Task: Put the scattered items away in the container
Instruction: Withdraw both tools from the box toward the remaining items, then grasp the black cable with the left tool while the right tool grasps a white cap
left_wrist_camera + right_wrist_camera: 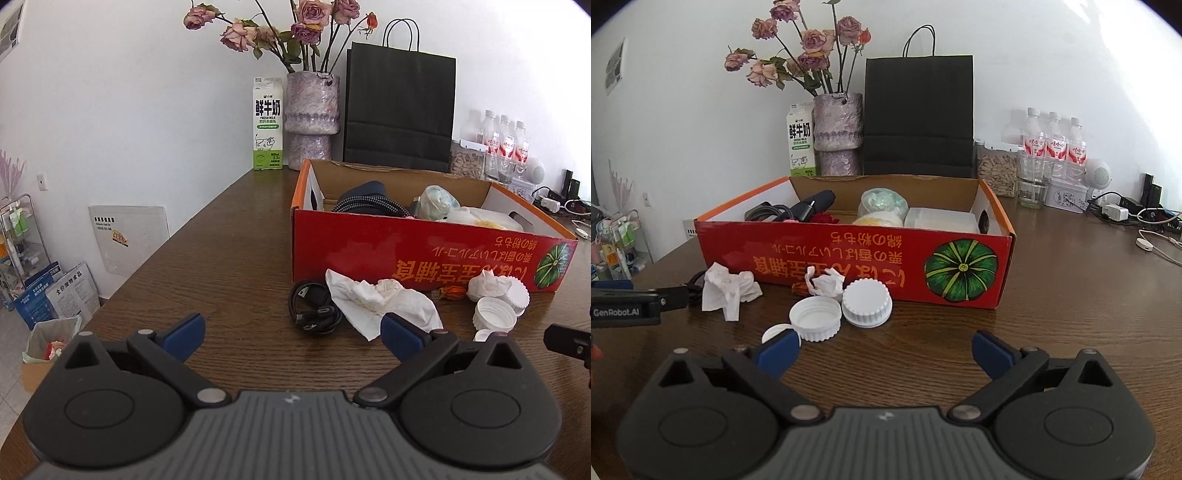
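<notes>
A red cardboard box (406,254) (849,258) stands on the wooden table and holds cables, a bag and plastic items. In front of it lie a black cable coil (312,308), a crumpled white tissue (384,301) (727,288), a smaller tissue wad (487,282) (825,282), an orange wrapper (450,293), two large white lids (814,317) (866,302) and a small white cap (775,332). My left gripper (295,334) is open and empty just short of the cable and tissue. My right gripper (886,350) is open and empty, near the lids.
A milk carton (267,123), a vase of dried roses (312,122) and a black paper bag (399,110) stand behind the box. Water bottles (1052,142), jars and chargers with cables (1126,212) sit at the back right. The table's left edge drops to the floor.
</notes>
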Motion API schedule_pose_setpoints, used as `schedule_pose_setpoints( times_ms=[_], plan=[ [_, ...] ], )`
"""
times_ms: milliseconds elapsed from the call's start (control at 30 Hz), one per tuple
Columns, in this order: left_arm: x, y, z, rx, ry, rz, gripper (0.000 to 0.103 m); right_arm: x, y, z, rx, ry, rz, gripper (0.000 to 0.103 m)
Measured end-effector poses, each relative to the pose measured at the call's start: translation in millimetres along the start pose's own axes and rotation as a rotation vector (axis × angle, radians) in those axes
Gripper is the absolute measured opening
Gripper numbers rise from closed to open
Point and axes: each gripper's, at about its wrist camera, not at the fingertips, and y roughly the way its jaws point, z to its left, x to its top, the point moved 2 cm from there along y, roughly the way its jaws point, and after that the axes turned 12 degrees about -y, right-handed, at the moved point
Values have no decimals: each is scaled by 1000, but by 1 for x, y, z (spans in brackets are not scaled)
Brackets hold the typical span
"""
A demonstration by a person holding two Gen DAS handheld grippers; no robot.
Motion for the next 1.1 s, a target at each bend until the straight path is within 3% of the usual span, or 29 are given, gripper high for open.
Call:
schedule_pose_setpoints(
  times_ms=[333, 467, 700, 800, 833, 867, 1100],
  plan=[
    [7, 15, 1, 40, -14, 28, 103, 0, 7, -1, -14, 3, 25, 99],
    [12, 30, 5, 63, 11, 74, 103, -1, 9, -4, -15, 13, 34, 99],
    [18, 53, 3, 55, 45, 137, 93, 0, 10, -6, -14, 23, 37, 99],
    [21, 58, 3, 26, 28, 143, 80, -1, 11, -7, -11, 31, 43, 99],
    [21, 59, 3, 16, 25, 141, 68, -1, 11, -7, -10, 33, 44, 99],
    [22, 58, 2, 12, 29, 134, 48, -2, 11, -7, -10, 33, 45, 99],
    [21, 49, 4, 17, 7, 108, 44, -2, 12, -7, -5, 33, 47, 99]
  ],
)
